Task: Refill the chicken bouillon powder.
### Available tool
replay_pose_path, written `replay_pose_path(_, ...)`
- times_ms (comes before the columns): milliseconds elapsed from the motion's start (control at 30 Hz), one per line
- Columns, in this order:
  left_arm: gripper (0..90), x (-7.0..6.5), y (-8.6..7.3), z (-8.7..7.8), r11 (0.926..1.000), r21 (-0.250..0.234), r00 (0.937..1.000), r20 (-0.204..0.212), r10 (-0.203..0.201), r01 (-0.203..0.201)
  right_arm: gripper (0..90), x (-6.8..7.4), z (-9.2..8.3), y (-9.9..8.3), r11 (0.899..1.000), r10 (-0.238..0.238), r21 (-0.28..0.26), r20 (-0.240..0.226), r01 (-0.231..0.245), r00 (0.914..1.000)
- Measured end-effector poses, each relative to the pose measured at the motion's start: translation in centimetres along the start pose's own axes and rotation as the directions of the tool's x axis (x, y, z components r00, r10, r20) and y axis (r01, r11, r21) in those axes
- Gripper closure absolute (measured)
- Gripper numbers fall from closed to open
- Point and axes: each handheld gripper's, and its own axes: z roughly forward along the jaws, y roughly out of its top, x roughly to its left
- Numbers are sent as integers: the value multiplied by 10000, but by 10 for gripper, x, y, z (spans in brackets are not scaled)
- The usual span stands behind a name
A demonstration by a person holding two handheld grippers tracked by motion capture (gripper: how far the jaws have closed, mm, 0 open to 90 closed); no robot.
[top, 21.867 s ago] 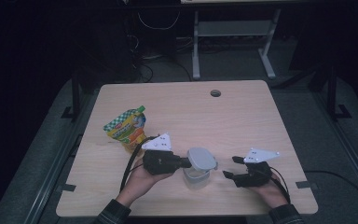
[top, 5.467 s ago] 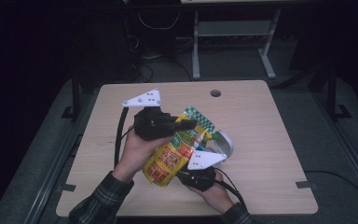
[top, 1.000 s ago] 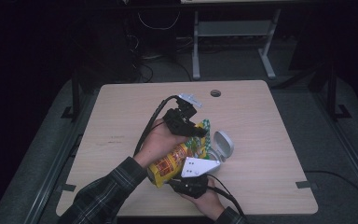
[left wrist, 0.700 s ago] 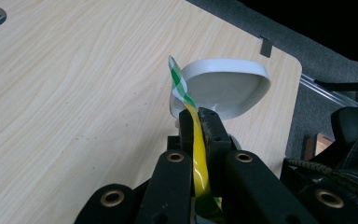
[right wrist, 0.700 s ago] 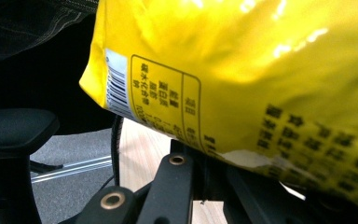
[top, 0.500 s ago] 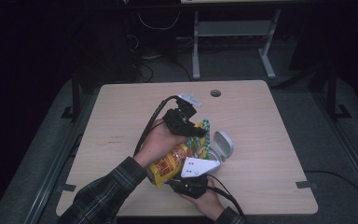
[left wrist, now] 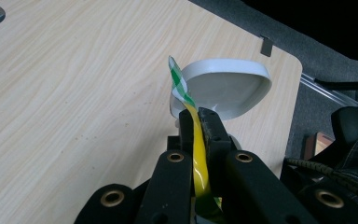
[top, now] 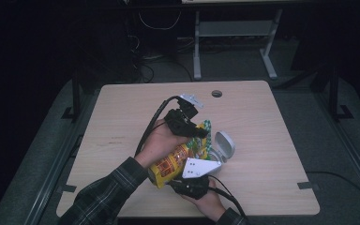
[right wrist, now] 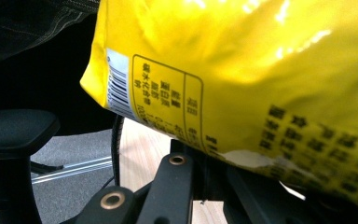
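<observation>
Standing on grey carpet in a dark room, the pale wooden table bears a grey lidded plastic tub. Above it, both the left gripper and right gripper clamp the glossy yellow snack bag.

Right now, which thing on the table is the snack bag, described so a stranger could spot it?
On the wooden table, look near the front middle, where two hands meet. The snack bag is tilted between the left gripper and the right gripper, beside a pale grey lidded container. It alone is glossy yellow with a green-checked top.
</observation>
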Motion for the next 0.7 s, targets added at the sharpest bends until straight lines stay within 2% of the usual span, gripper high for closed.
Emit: replay_pose_path(700, 899, -1, 1, 1, 10000, 48, 10000, -62, 3, -3, 900, 0, 0, 0, 10000, 42, -19, -10, -42, 10000)
